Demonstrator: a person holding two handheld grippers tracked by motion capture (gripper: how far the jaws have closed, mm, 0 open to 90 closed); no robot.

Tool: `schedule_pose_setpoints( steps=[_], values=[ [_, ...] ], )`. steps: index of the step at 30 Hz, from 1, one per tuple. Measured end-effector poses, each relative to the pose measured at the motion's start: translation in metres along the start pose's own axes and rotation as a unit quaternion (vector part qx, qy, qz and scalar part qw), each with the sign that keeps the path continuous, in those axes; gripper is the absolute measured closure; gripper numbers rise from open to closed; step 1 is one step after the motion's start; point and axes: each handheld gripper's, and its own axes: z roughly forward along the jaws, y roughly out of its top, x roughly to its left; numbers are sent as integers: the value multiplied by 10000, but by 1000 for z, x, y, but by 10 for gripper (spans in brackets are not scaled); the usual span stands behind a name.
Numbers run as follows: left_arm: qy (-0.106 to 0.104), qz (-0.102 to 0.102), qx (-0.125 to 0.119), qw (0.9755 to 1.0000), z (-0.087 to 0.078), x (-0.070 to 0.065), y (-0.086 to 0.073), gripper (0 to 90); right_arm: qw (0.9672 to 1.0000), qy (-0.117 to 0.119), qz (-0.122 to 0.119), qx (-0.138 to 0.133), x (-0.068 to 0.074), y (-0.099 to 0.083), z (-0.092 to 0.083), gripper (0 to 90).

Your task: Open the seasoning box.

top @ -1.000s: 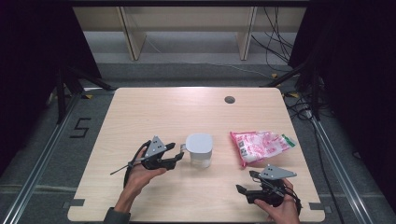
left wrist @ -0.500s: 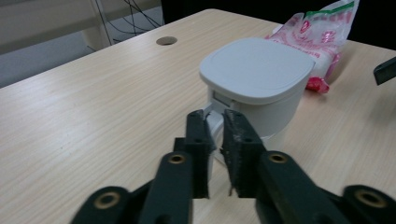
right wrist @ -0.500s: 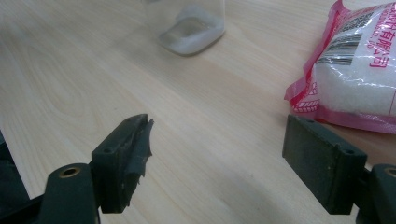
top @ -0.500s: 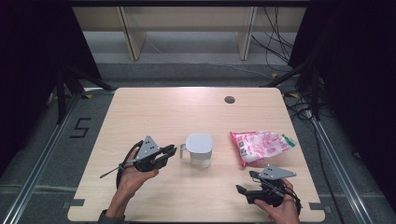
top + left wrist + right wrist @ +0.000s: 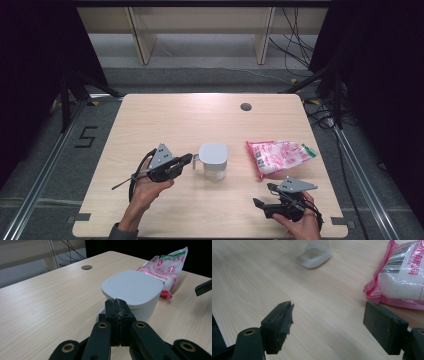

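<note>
A small clear container with a white square lid (image 5: 213, 161) stands mid-table, its little handle (image 5: 196, 159) pointing left. My left gripper (image 5: 187, 159) is shut with nothing in it. Its tips sit just short of that handle, and the lid (image 5: 132, 290) rises right behind the closed jaws (image 5: 116, 312). A pink-and-white bag of white grains (image 5: 277, 156) lies flat to the container's right. My right gripper (image 5: 259, 204) stands open near the front edge, below the bag, and nothing lies between its fingers (image 5: 329, 322). The bag (image 5: 402, 272) is ahead on its right and the container's base (image 5: 312, 252) is farther off.
A dark cable hole (image 5: 245, 106) sits in the table's far right part. Pale shelving legs (image 5: 140, 40) stand on the floor beyond the table. Black stands and cables flank both sides. Bare wood (image 5: 165, 120) stretches across the far half.
My left gripper has drawn back a little to the left from the container's side and now points at its handle. The right gripper, container and bag have stayed put.
</note>
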Motion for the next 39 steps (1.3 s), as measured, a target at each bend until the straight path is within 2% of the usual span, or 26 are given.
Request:
schedule_pose_setpoints(
  steps=[3,4,5,6,7,8,9,12,13,18,20,21,22,23,24,28,29,31,32,33,34,37,38,39],
  values=[
    [18,46,-36,10000,1,0,1,884,9999,-73,-48,-60,-1,-1,0,241],
    [25,5,-49,10000,2,-1,2,884,9999,-99,80,-85,1,-1,-1,241],
    [18,39,-80,10000,3,-1,3,884,9999,-95,-32,-120,0,-1,-1,241],
    [-2,32,-76,10000,4,-1,4,884,9999,-95,-43,-110,0,-1,-1,242],
    [-3,54,-106,9999,4,-2,5,884,9997,-135,-184,-114,-1,0,-1,242],
    [-10,21,-118,9999,5,-3,6,885,9999,-137,94,-29,3,0,-2,242],
    [-64,62,-170,9998,5,-3,8,884,9999,-129,59,-45,2,0,-2,242],
    [-51,97,-167,9998,6,-5,11,884,9998,-94,132,-91,2,-1,-1,242],
    [-15,142,-177,9997,7,-6,12,889,9999,-81,-7,-116,-1,0,-1,242],
    [-46,71,-218,9997,10,-5,14,891,9999,-64,-75,-74,-1,0,0,247],
    [-83,130,-200,9997,16,-4,17,891,9998,-191,-61,-89,-1,0,-1,247],
    [-81,128,-167,9997,18,-4,17,890,9998,-179,-59,-113,-1,0,-1,247],
    [-90,81,-164,9998,21,-4,17,890,10000,-68,12,-58,-1,0,-1,246],
    [-111,62,-160,9998,24,-2,17,890,10000,-72,17,-67,-1,0,-1,246],
    [-133,-122,-97,9998,26,-3,17,891,10000,-48,-55,-55,-2,1,-1,244],
    [-73,3,-51,10000,32,0,16,890,9999,-95,11,-108,0,0,0,245],
    [-33,-33,-34,10000,33,0,16,890,9999,-111,-1,-109,0,0,0,245],
    [-106,37,0,9999,35,3,15,890,9998,-182,-77,-98,0,1,-1,245],
    [-106,37,0,9999,35,3,15,890,9999,-54,-85,-112,0,1,1,245],
    [-68,-46,-28,10000,36,2,15,890,9999,-139,72,-67,2,1,-1,245],
    [-68,-46,-28,10000,36,2,15,890,9999,-139,72,-67,2,1,-1,245],
    [-70,-87,-31,9999,36,4,15,889,9999,-106,-81,-109,0,4,1,268],
    [-70,-87,-31,9999,36,4,15,890,9998,-42,-101,-164,0,5,2,280],
    [-57,-49,-24,10000,36,5,15,889,9997,-76,-87,-196,2,7,2,280]
  ],
)
